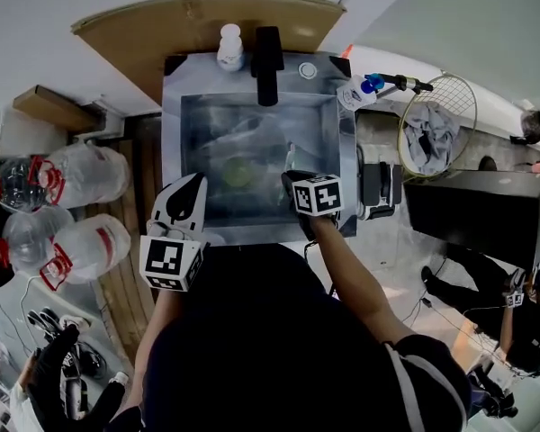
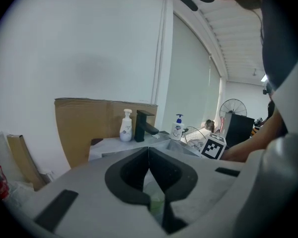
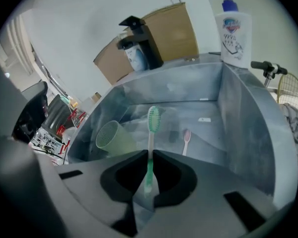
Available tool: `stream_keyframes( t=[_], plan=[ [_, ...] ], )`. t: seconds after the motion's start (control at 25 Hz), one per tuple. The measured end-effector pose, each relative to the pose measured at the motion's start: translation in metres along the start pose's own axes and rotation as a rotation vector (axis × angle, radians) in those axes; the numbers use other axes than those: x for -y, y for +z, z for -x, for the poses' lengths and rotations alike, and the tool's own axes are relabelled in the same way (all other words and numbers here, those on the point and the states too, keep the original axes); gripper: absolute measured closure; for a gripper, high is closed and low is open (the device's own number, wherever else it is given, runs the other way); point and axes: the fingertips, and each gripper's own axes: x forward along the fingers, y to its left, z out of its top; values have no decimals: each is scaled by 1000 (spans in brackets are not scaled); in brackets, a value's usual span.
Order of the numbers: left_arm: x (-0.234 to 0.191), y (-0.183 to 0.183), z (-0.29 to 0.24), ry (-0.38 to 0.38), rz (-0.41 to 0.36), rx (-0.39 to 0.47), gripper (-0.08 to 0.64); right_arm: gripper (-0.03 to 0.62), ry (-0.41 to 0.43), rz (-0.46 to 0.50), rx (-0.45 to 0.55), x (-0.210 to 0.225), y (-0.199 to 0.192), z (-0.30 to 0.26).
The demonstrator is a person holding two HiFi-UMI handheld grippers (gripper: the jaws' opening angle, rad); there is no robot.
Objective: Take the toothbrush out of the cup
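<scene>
In the right gripper view a green-and-white toothbrush (image 3: 149,148) stands upright, bristle head up, with my right gripper (image 3: 149,157) shut on its handle. The pale green cup (image 3: 113,138) lies tilted on the sink floor to the left of the brush, its mouth turned toward me, apart from the brush. From the head view the cup (image 1: 238,171) is mid-sink and my right gripper (image 1: 289,180) is inside the basin, right of it. My left gripper (image 1: 196,185) hovers at the sink's front left corner, its jaws (image 2: 149,150) meeting at the tips with nothing seen held.
A pink toothbrush (image 3: 186,141) lies on the floor of the steel sink (image 1: 346,165). A black faucet (image 1: 267,61) and a white bottle (image 1: 230,48) stand at the back rim, a blue-pump soap bottle (image 3: 233,31) at the back right corner. Water jugs (image 1: 81,174) sit left.
</scene>
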Motion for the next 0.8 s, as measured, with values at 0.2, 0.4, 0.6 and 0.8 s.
stream_keyframes(
  t=[0.2,0.4,0.6,0.8],
  plan=[
    [-18,-4,4,44,21,-11,537,540,40,-99,-89,11,-9,-29],
    [-33,-9,9,73,42,-27,537,540,36,-151,-145,23,-12,-50],
    [-43,-11,13,88,59,-27,537,540,-5,-224,-165,35,-19,-64],
    [-47,-13,15,91,80,-26,537,540,-34,-284,-146,40,-18,-69]
  ],
)
